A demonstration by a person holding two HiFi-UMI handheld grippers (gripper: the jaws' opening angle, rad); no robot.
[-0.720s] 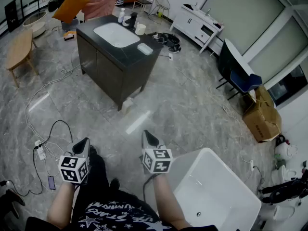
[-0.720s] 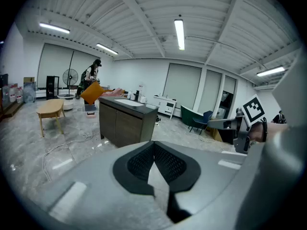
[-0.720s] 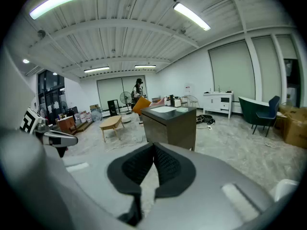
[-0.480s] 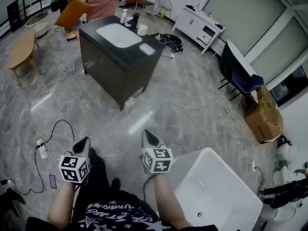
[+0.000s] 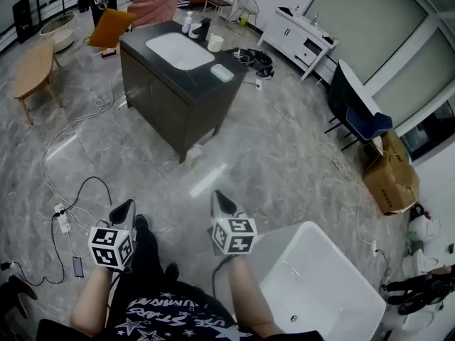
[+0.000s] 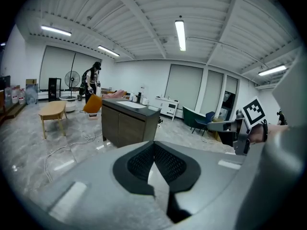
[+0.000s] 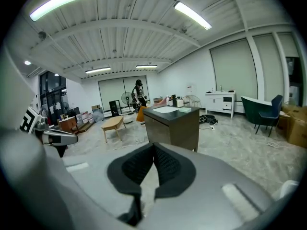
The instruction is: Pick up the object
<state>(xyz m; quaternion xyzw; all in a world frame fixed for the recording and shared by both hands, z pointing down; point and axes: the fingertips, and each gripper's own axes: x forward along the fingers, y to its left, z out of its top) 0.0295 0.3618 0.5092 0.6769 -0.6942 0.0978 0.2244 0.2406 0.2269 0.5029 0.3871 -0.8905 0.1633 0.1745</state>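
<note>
A dark vanity cabinet (image 5: pixel 178 98) with a white basin (image 5: pixel 179 50) stands a few steps ahead on the marble floor. On its top are bottles (image 5: pixel 189 24), a white cup (image 5: pixel 214 43) and a pale green block (image 5: pixel 222 72). My left gripper (image 5: pixel 122 210) and right gripper (image 5: pixel 222 202) are held side by side at waist height, far short of the cabinet. In the left gripper view the left gripper (image 6: pixel 154 145) has its jaws shut with nothing between them. The right gripper (image 7: pixel 153 146) is likewise shut and empty, pointing at the cabinet (image 7: pixel 171 123).
A white bathtub (image 5: pixel 341 261) sits close on my right. Cables (image 5: pixel 67 141) and a power strip (image 5: pixel 60 221) lie on the floor at left. A wooden table (image 5: pixel 28 73), a blue chair (image 5: pixel 359 119), a cardboard box (image 5: pixel 389 172) and a white sideboard (image 5: pixel 295 38) ring the room.
The view has shifted a little, so the cabinet sits slightly lower and further right in the picture. Both grippers keep the same pose and stay shut.
</note>
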